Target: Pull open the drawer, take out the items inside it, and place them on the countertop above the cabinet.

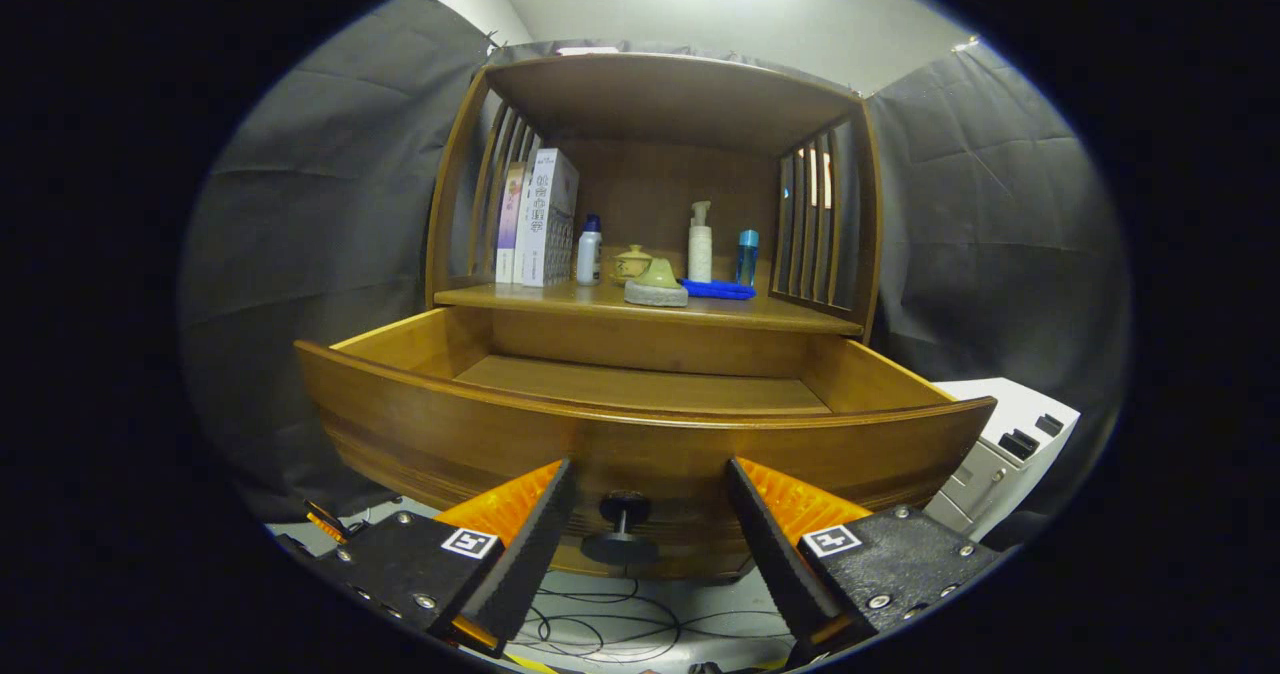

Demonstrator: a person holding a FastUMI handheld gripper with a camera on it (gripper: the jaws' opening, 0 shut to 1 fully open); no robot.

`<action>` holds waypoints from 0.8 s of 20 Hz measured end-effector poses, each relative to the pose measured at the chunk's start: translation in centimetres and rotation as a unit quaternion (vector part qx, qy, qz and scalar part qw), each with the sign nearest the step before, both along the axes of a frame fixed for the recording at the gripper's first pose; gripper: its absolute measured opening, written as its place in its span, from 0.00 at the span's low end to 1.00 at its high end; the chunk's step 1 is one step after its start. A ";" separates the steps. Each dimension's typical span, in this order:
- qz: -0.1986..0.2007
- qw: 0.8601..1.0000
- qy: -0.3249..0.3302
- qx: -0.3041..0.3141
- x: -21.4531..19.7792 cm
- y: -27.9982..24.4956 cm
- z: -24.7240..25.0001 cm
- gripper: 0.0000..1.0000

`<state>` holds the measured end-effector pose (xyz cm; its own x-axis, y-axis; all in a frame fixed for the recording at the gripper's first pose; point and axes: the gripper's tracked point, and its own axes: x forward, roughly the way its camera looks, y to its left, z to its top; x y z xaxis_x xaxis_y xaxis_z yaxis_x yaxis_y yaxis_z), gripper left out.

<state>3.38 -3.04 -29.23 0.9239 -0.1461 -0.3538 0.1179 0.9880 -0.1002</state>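
The wooden drawer [640,434] stands pulled out of the cabinet, and the part of its floor that shows is bare. Its round dark knob [624,506] sits on the drawer front, between my fingers and slightly beyond them. My gripper [650,482] is open, one finger on each side of the knob without touching it. Above the drawer is the countertop [780,312]. On it rest a grey-and-green lidded dish [657,285], a blue cloth [718,290], a small tan pot [632,263], a white pump bottle [699,244], a blue bottle [747,257] and a white bottle [589,252].
Boxes [540,219] stand upright at the countertop's left, against the slatted side panel. A white device [1005,449] sits right of the drawer. Cables [600,619] lie on the floor beneath the drawer front. The shelf roof [670,99] hangs over the countertop.
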 end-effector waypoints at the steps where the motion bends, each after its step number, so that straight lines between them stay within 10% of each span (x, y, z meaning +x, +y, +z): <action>1: -0.003 1.000 -0.003 0.001 0.2 0.1 -0.2 0.95; 16: 0.006 0.998 0.002 0.056 7.9 -0.4 -0.3 0.95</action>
